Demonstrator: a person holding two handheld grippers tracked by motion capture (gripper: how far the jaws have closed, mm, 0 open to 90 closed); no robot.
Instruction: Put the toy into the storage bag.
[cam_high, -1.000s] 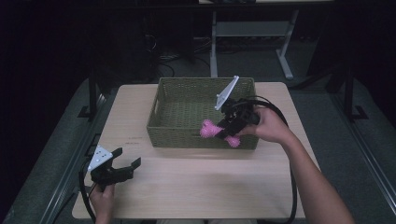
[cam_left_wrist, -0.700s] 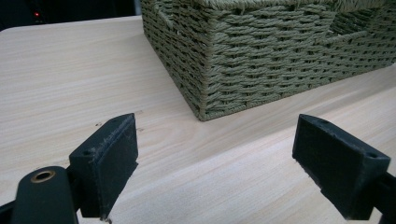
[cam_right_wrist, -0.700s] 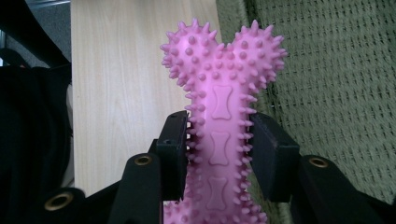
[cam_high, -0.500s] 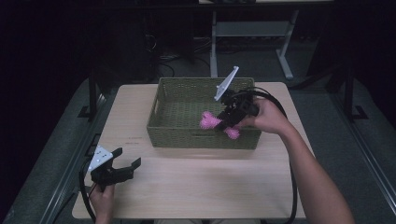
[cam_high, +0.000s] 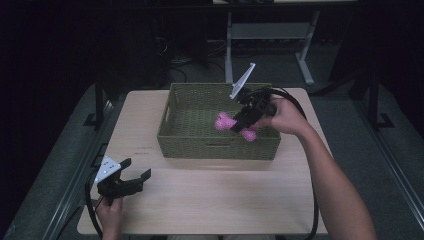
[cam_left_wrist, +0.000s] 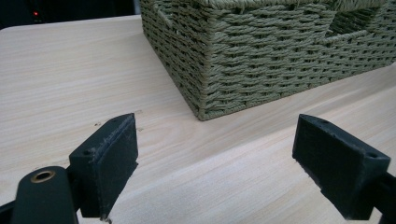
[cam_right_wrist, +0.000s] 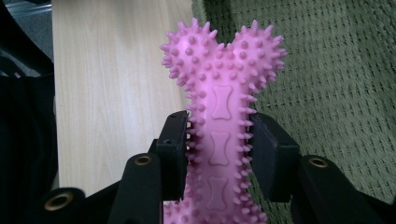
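A pink spiky bone-shaped toy (cam_high: 231, 125) hangs over the inside of the green woven basket (cam_high: 185, 141), held by my right gripper (cam_high: 244, 121), which is shut on its shaft. In the right gripper view the toy (cam_right_wrist: 220, 116) stands between the two black pads (cam_right_wrist: 172, 154), with the basket's woven floor (cam_right_wrist: 336, 79) behind it. My left gripper (cam_high: 134, 175) rests low at the table's front left corner, open and holding nothing. In the left gripper view its pads (cam_left_wrist: 108, 154) stand wide apart, facing the near corner of the basket (cam_left_wrist: 243, 65).
The light wooden table (cam_high: 215, 200) carries the basket at its back centre. A grey carpeted floor and a white metal frame (cam_high: 270, 35) lie beyond the table. Black cables trail from both grippers.
My right gripper has carried the pink toy from the basket's front rim up and inward over the basket. The left gripper has stayed put.
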